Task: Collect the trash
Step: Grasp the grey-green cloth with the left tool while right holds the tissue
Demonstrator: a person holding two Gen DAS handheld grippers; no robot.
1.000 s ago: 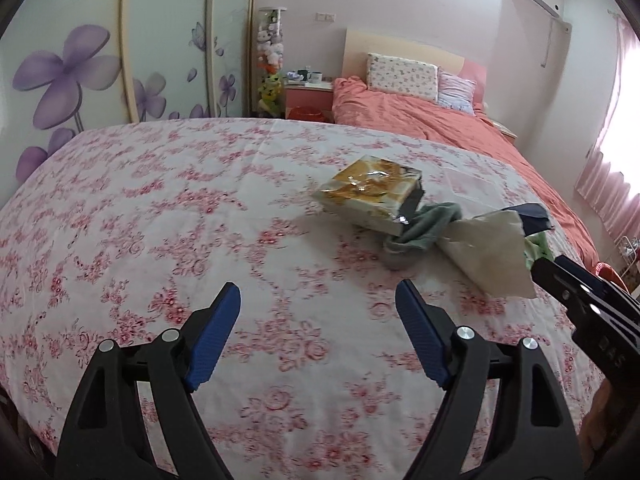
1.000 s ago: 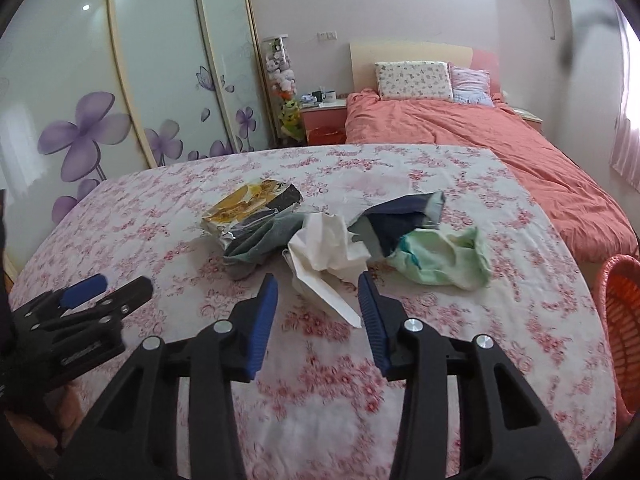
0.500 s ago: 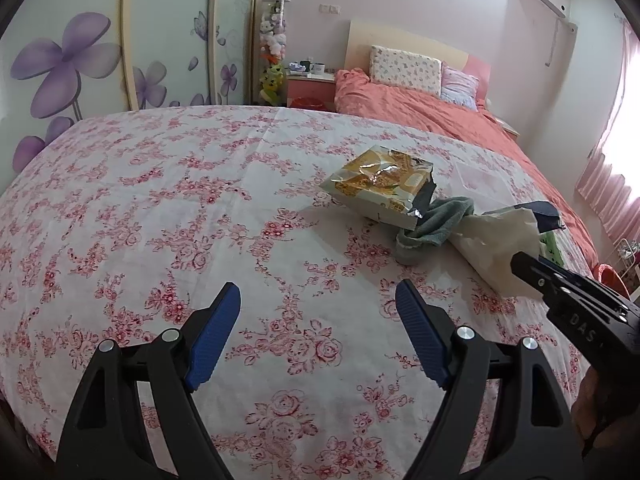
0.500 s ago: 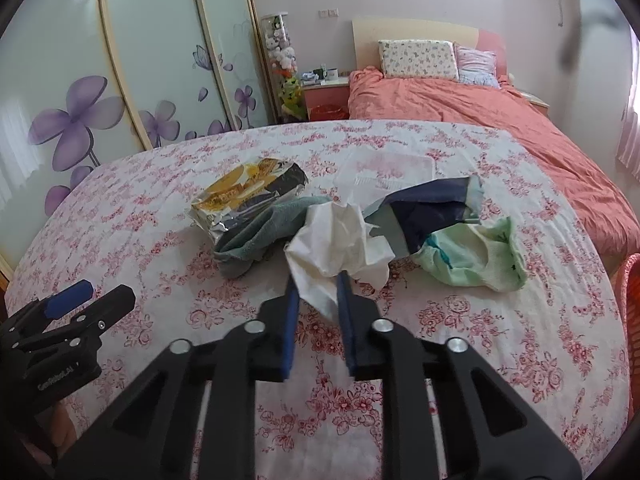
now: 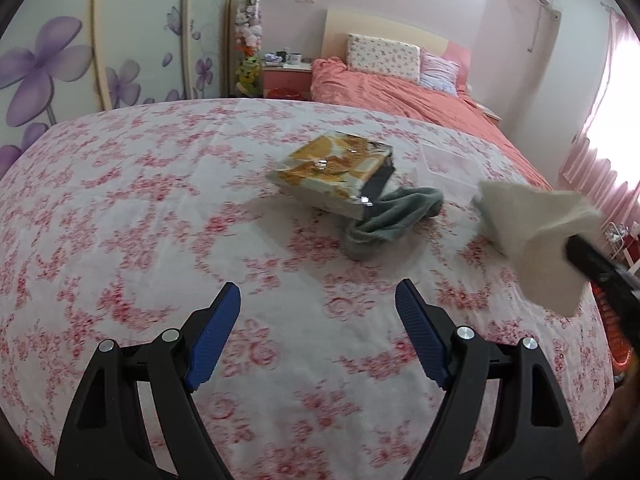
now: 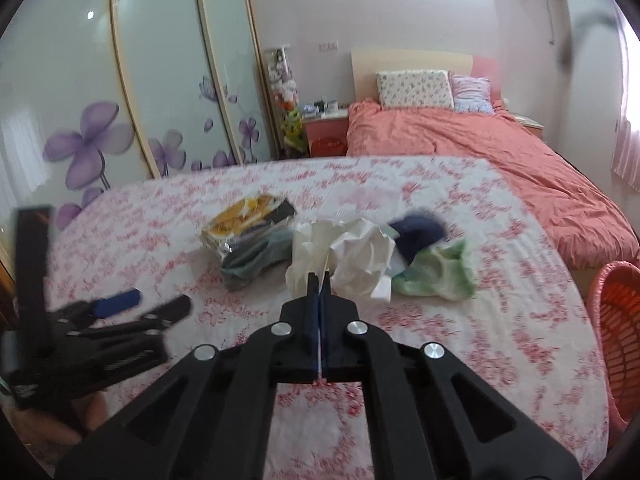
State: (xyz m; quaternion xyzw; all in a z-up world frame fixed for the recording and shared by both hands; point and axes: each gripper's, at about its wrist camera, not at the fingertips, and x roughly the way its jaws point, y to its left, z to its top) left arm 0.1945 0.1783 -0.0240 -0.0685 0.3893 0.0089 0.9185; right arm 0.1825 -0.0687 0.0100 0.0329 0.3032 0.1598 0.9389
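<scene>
My right gripper (image 6: pixel 319 276) is shut on a crumpled white tissue (image 6: pixel 348 256) and holds it above the floral bedspread (image 6: pixel 460 332). The tissue (image 5: pixel 536 236) also shows lifted at the right of the left wrist view, held by the right gripper (image 5: pixel 570 246). An orange-and-yellow snack wrapper (image 5: pixel 334 168) lies on the bed, also seen in the right wrist view (image 6: pixel 248 220). My left gripper (image 5: pixel 318 332) is open and empty, low over the bed, short of the wrapper; it also shows at the left of the right wrist view (image 6: pixel 156 306).
A grey-green cloth (image 5: pixel 390 222) lies against the wrapper. A dark blue cloth (image 6: pixel 418 236) and a pale green cloth (image 6: pixel 444 276) lie right of the tissue. A red-orange basket (image 6: pixel 618 336) stands off the bed's right edge. A second bed with a coral cover (image 6: pixel 480 152) is behind.
My right gripper closed on the white tissue and lifted it off the bed. My left gripper stayed open and shifted slightly over the bedspread.
</scene>
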